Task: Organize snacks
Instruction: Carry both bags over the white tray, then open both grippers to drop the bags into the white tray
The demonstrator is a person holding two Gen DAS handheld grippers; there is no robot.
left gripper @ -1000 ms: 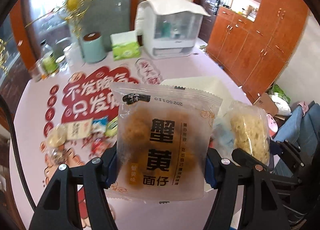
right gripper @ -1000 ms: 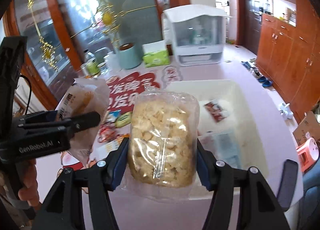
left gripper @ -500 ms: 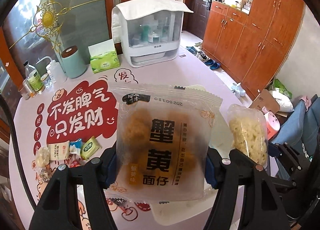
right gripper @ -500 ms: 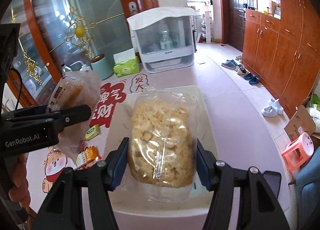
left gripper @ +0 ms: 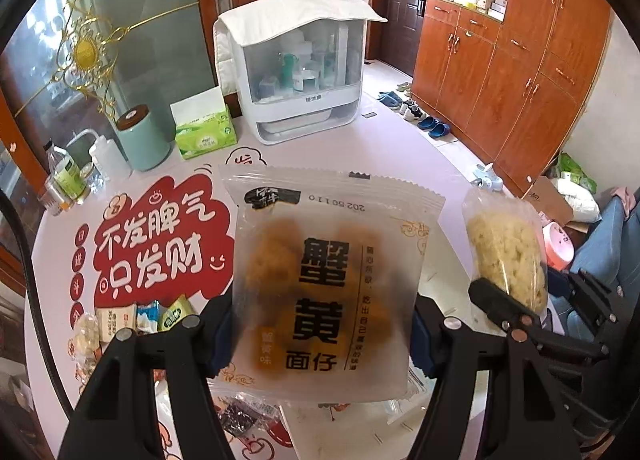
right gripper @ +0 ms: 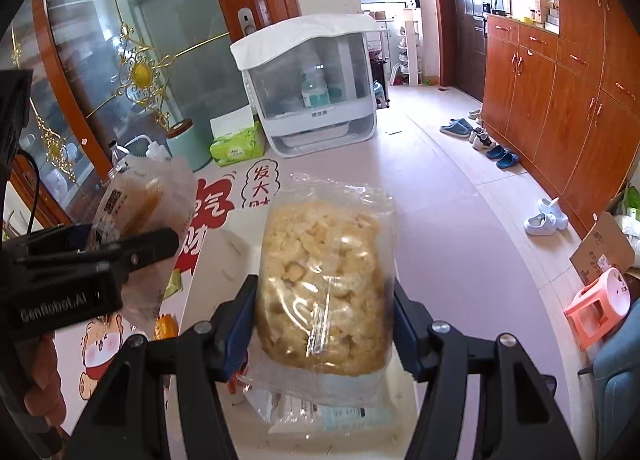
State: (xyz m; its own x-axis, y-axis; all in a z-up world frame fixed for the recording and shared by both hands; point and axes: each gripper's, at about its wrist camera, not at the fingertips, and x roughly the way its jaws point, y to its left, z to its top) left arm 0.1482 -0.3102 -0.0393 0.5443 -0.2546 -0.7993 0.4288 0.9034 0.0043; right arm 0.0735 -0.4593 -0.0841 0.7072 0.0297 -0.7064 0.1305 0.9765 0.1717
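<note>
Below both held packets, a white bin on the table, just right of the red mat; inside it, flat wrappers only partly seen under the packets, contents unreadable. Behind the mat, a white dish cabinet with bottles and cups behind its clear front, a cloth draped over the top. Left of the cabinet, a green tissue pack, then a mint canister with a brown lid. At the mat's near left edge, a loose cluster of small snacks. Left gripper held level above the bin, jaws pinching the frosted packet by its two side edges, packet upright and facing the camera. Right gripper alongside to the right of the mat, jaws clamped on the sides of the clear bag of pale chunky pieces, bag upright over the bin. In the right wrist view, a bare hand wrapped around the left gripper's handle, whose side reads "GenRobot.AI". On the frosted packet: large black characters 蟹黄面仔, small 蟹黄味, and an inverted date code 20250110. On the mat: 不发脾气 只发财. On the cabinet's front, a small label too fine to read.
</note>
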